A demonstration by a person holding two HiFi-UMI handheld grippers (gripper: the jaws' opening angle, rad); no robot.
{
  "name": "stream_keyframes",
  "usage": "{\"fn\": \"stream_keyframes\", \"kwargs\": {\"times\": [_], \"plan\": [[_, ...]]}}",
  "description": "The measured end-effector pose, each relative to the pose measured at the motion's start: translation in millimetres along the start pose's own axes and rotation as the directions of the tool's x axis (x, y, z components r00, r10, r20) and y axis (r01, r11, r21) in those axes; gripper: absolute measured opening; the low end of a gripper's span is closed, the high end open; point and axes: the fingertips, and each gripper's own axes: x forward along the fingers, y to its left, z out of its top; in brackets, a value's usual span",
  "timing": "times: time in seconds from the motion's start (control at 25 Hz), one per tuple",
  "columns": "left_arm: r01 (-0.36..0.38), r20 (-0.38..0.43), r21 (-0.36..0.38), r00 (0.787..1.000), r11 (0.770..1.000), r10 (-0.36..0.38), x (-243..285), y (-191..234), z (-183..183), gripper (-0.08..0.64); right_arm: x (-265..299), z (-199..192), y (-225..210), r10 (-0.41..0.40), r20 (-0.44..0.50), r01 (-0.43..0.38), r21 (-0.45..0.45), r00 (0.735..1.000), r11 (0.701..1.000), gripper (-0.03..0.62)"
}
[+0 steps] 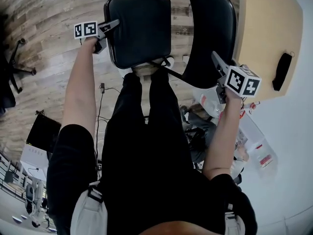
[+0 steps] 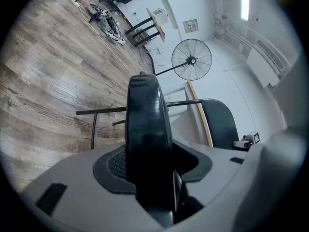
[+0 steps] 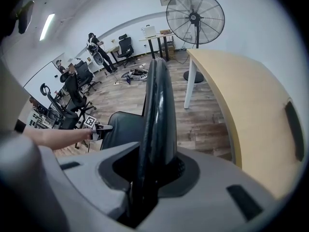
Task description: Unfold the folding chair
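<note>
Folding chair is standing on the wood floor just beside the tan table, in front of the person. Left gripper is clamping the seat edge. Right gripper is clamping the backrest rim, its jaws nearly together.

The black padded seat is filling the left gripper, covering its pads. The curved black backrest is doing the same in the right gripper, and its top is running off the head view's upper edge. The person's black-trousered legs are blocking the floor beneath, and the distant figures are showing too small to tell.
</note>
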Motion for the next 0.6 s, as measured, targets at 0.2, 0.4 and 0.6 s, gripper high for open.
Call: {"fn": "stream_keyframes", "kwargs": {"times": [0.2,0.4,0.6], "plan": [[0.039,0.009,-0.013,0.999,0.999,-0.039,-4,27,1,0.208,14,-3,-8,0.002,0.007,-0.002,0.021,1.000,1.000,0.093],[0.061,0.028,-0.022,0.998,0.998,-0.060,-13,59,1,0.216,33,-6,-10,0.027,0.027,-0.028,0.020,0.999,0.999,0.097],[0.059,0.033,-0.032,0.998,0.998,-0.058,-14,87,1,0.225,49,-8,-14,0.045,0.036,-0.045,0.012,0.998,0.999,0.100]]}}
